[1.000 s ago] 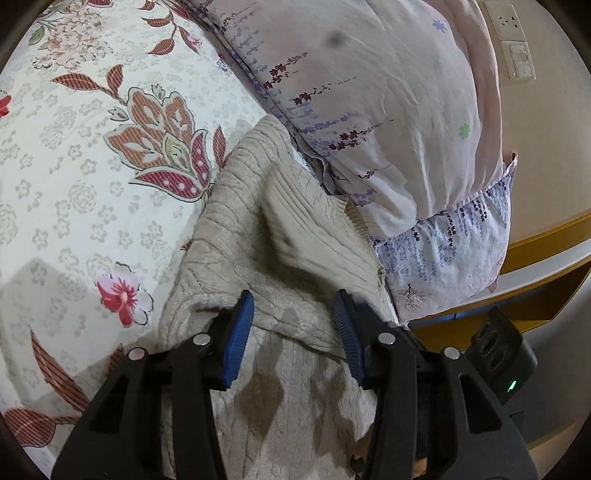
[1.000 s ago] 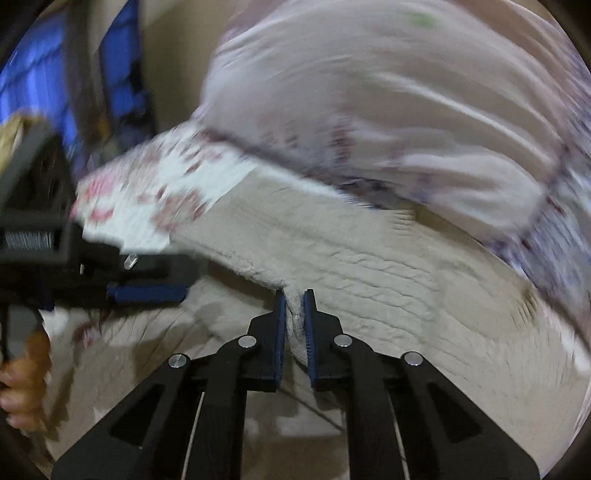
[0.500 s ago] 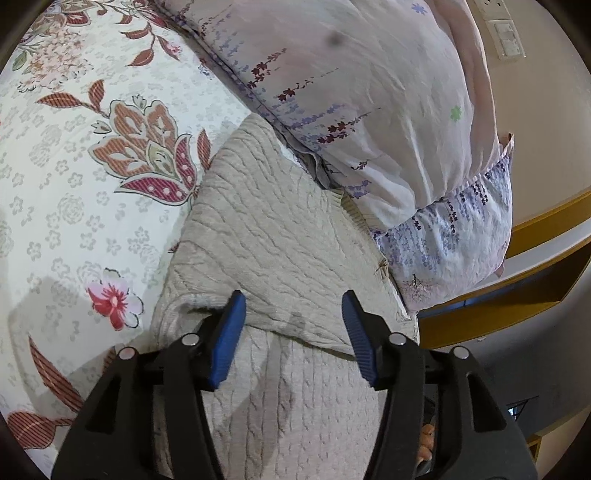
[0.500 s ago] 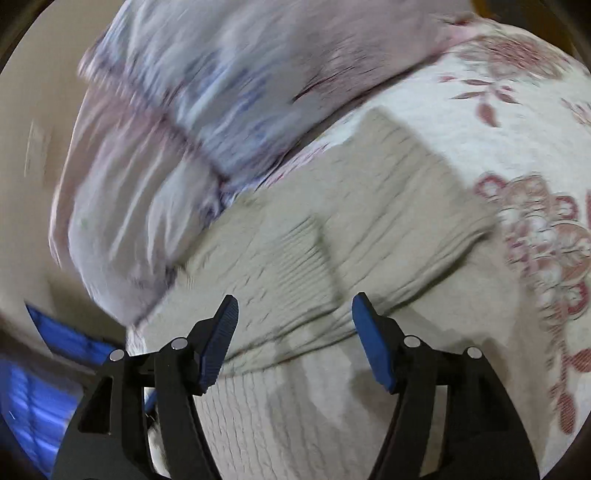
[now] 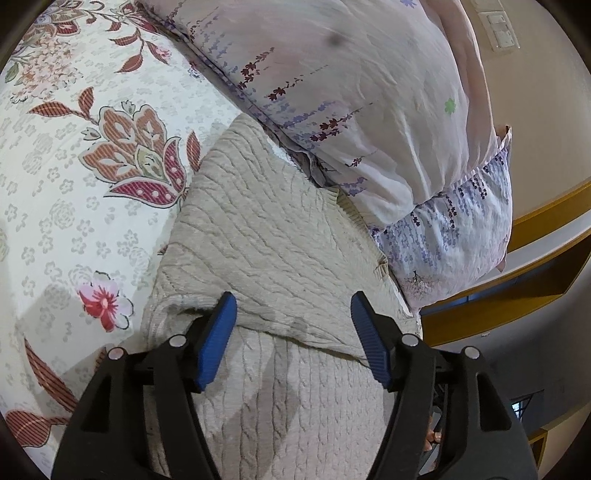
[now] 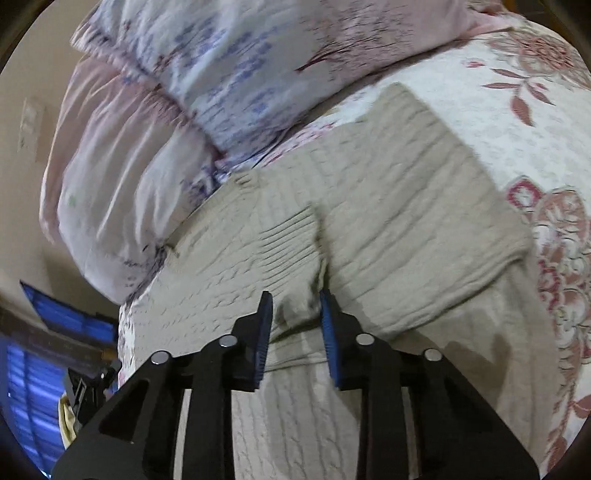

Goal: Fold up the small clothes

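Observation:
A beige cable-knit sweater (image 5: 266,236) lies folded on the floral bedspread (image 5: 55,177), its far edge against the pillows. My left gripper (image 5: 293,321) is open and empty, its blue pads straddling the folded edge low over the knit. In the right wrist view the same sweater (image 6: 406,206) lies flat. My right gripper (image 6: 295,314) has its jaws partly closed around a raised bunch of the folded edge, near the ribbed cuff (image 6: 291,240). Whether the pads press the knit is unclear.
Two pillows (image 5: 362,92) with purple flower print lie stacked at the head of the bed, touching the sweater. A wooden headboard ledge (image 5: 546,221) and wall switches (image 5: 502,29) are at the right. The floral bedspread stretches to the left.
My right gripper let go of the sleeve, opened wide, then narrowed around the folded edge. The sleeve now lies flat on the sweater. My left gripper has stayed open and shifted slightly.

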A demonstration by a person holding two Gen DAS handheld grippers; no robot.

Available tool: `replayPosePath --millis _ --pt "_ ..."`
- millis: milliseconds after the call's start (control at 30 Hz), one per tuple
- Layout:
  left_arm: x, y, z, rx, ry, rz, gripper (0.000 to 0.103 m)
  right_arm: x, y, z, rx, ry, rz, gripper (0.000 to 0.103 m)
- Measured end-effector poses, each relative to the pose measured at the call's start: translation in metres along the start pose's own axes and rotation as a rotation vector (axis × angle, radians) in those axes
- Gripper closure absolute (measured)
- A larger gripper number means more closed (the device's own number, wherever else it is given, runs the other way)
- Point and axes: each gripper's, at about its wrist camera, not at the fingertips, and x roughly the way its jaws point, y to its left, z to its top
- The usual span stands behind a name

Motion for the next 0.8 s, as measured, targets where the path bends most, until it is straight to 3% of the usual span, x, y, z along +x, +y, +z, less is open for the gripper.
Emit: replayPosePath --millis 33,100,167,233,333,433,500,567,633,700,800 --pt "0.0 -0.002 0.0 0.009 0.002 0.006 0.035 0.003 0.003 -0.001 -0.019 0.008 0.004 0.095" --pt "-0.001 -0.008 -0.001 0.035 0.006 0.023 0.034 0.002 0.016 -0.001 -0.083 -0.034 -0.019 0.095" --pt "-0.007 -0.014 -0.004 0.073 -0.004 0.023 0.034 -0.013 0.031 0.001 -0.157 -0.131 -0.026 0.095" --pt "-0.019 -0.021 -0.008 0.129 -0.03 0.028 0.033 -0.031 0.04 0.003 -0.184 -0.205 -0.007 0.096" --pt "-0.038 -0.027 -0.015 0.209 -0.066 0.06 0.031 -0.048 0.042 0.004 -0.201 -0.287 -0.06 0.096" --pt "-0.051 -0.023 -0.023 0.244 -0.07 0.089 0.031 -0.032 0.022 0.006 -0.171 -0.227 -0.172 0.095" --pt "-0.055 -0.015 -0.029 0.241 -0.052 0.102 0.031 -0.013 0.004 0.006 -0.113 -0.099 -0.21 0.094" --pt "-0.06 -0.007 -0.034 0.235 -0.036 0.106 0.031 -0.02 -0.007 0.002 -0.055 -0.094 -0.183 0.083" --pt "-0.066 0.001 -0.042 0.227 -0.024 0.107 0.031 -0.036 -0.008 0.001 -0.06 -0.137 -0.175 0.052" --pt "-0.071 0.008 -0.049 0.224 -0.012 0.104 0.031 -0.059 -0.008 -0.004 -0.079 -0.2 -0.171 0.043" --pt "-0.075 0.015 -0.058 0.215 0.006 0.095 0.031 -0.083 -0.011 -0.01 -0.106 -0.214 -0.155 0.043"
